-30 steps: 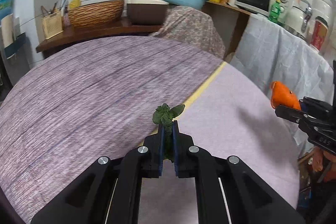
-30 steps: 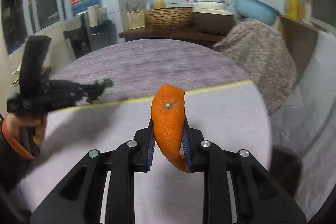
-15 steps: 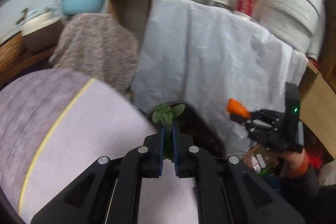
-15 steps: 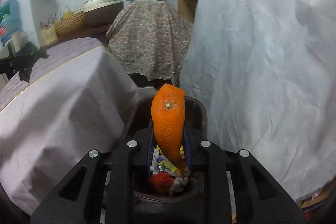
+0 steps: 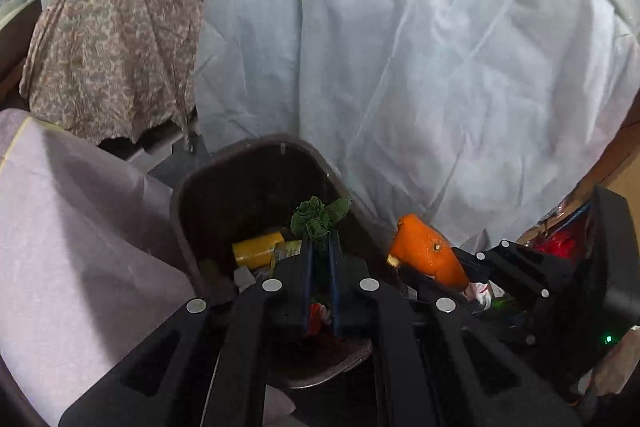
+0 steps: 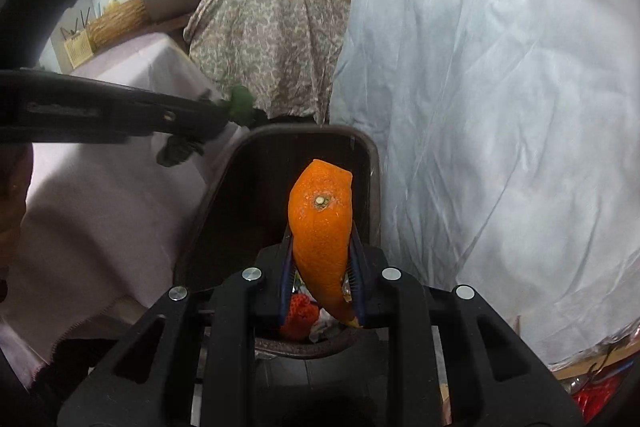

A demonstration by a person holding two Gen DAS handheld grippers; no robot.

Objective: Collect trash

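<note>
Left wrist view: a pale sheet (image 5: 420, 47) fills twelve to three o'clock, the cloth-covered desk (image 5: 72, 227) sits at nine, and the dark trash bin (image 5: 208, 195) stands at centre with wrappers inside. The left gripper (image 5: 320, 259) has its fingers nipped narrow on a green leaf scrap (image 5: 318, 219) over the bin's mouth. The right gripper (image 6: 322, 259), entering at three o'clock there, clamps an orange peel (image 6: 320, 227) above the bin in its own view.
</note>
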